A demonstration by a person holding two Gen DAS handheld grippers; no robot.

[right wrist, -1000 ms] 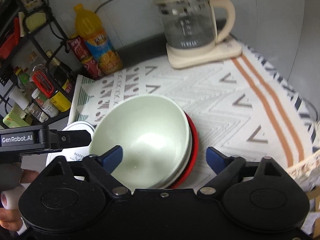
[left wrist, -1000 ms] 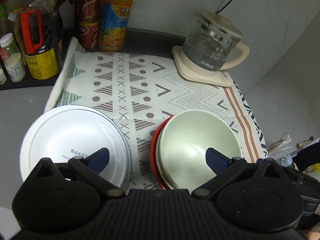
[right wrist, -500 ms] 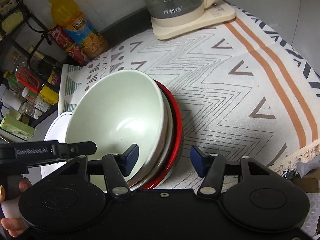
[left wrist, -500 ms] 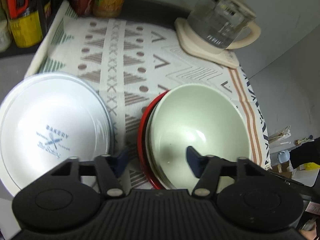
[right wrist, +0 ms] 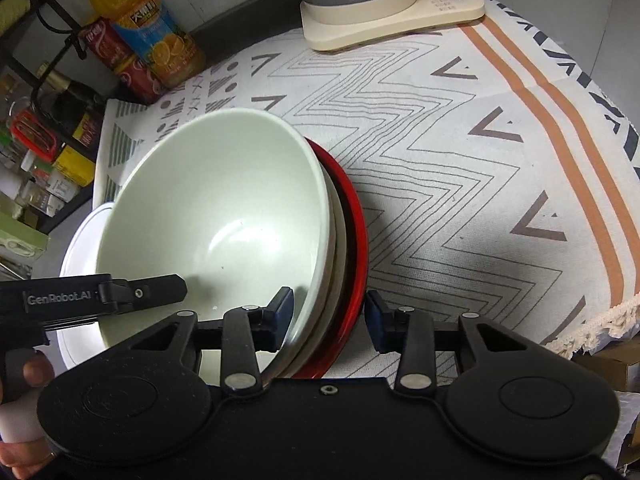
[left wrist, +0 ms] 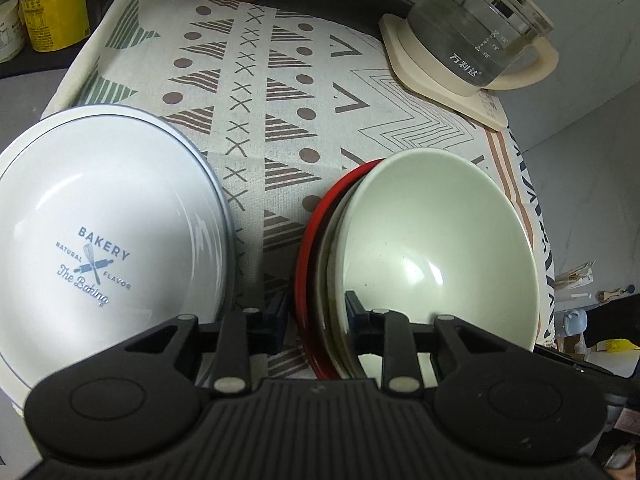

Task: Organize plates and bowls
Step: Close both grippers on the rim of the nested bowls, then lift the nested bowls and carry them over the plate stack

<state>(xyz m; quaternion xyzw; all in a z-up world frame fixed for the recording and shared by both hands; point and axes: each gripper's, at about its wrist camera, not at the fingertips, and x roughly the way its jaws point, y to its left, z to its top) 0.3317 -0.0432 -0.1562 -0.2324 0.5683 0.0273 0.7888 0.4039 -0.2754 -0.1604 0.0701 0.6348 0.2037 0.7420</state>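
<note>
Stack: a pale green glazed ceramic bowl [left wrist: 436, 248] sat nested in a cream bowl [left wrist: 330, 280] and a red round plate [left wrist: 306, 264], all on a white patterned cotton cloth [left wrist: 256, 92].

Left gripper [left wrist: 314, 322]: its jaws straddled the near-left rims of the stack, one finger outside the red plate and the other inside the green bowl. They were narrowed around the rims; whether the pads pressed firmly could not be told.

Right gripper [right wrist: 328, 318]: its jaws straddled the near-right rims of the same stack, left pad inside the green bowl [right wrist: 216, 216], right pad just outside the red plate [right wrist: 356, 240]. A small gap showed beside the right pad, so it seemed not fully clamped.

Other plate: a white round plate printed "BAKERY" [left wrist: 96, 240] lay left of the left jaws, apart from the stack.

Background: a glass kettle on a cream base [right wrist: 384, 4] stood well beyond the right jaws; an orange juice bottle [right wrist: 148, 36] and a red can [right wrist: 116, 60] stood beyond and to the left.

Step in hand: judged to be the two-handed grasp of the stack, before any lift.

Next move: likely called for both jaws to finish closing on the rims evenly, then a level lift so the nested bowls did not slide, probably towards the white plate.
</note>
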